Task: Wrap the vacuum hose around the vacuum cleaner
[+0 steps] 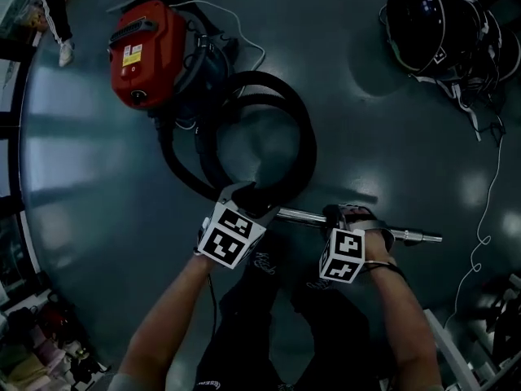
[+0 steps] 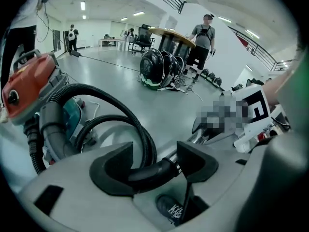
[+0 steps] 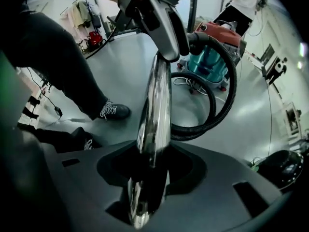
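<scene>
The red vacuum cleaner stands on the floor at the upper left, and its black ribbed hose lies in a loop in front of it. The hose ends in a black cuff joined to a chrome wand tube. My left gripper is shut on that cuff, which lies across both pads. To its right, my right gripper is shut on the chrome tube, held off the floor and about level. In the right gripper view the cleaner and hose loop lie beyond the tube.
A pile of black helmets and straps sits at the upper right, with a thin white cable trailing down the floor. Someone's legs and a white shoe are at the upper left. A person stands farther off. The wearer's shoes are just below the tube.
</scene>
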`<state>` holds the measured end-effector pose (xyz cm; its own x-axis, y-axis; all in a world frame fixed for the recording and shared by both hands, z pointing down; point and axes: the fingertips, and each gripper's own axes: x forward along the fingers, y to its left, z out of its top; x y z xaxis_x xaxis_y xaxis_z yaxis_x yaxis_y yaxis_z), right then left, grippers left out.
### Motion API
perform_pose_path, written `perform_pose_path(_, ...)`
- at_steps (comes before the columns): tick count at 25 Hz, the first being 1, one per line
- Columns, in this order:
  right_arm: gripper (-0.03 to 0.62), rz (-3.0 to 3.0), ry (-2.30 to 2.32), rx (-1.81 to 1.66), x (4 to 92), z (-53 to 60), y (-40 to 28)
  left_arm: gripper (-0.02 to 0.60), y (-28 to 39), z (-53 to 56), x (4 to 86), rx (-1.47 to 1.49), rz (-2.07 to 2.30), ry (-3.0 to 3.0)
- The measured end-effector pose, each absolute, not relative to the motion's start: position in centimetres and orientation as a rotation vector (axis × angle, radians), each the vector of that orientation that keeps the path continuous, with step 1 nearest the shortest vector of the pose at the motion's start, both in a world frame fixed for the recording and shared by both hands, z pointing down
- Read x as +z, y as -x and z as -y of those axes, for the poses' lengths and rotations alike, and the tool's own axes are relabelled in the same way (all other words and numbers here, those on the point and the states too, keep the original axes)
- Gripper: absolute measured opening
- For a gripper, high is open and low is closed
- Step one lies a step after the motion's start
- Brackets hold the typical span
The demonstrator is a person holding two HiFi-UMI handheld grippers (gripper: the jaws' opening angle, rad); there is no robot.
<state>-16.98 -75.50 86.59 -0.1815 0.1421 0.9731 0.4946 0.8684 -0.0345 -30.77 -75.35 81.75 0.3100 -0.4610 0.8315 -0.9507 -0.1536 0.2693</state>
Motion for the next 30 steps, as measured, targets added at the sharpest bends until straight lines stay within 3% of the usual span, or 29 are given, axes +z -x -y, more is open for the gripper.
perform_pose_path(10, 0.156, 1.682, 0.618, -0.663, 95.7, 80.7, 19.9, 0.290, 32.0, 75.1, 91.7, 0.782, 1.185, -1.754)
perform_pose_path(17, 0.156, 1.640, 0.685, -0.840, 102.1, 82.9, 22.5, 0.290, 32.9, 72.5, 99.8, 0.990, 1.080, -1.811)
perform_pose_path(30, 0.158, 1.652, 0.797, -0.887, 108.5, 82.2, 26.0, 0.288, 34.9, 71.5, 105.7, 1.041, 1.104, -1.718)
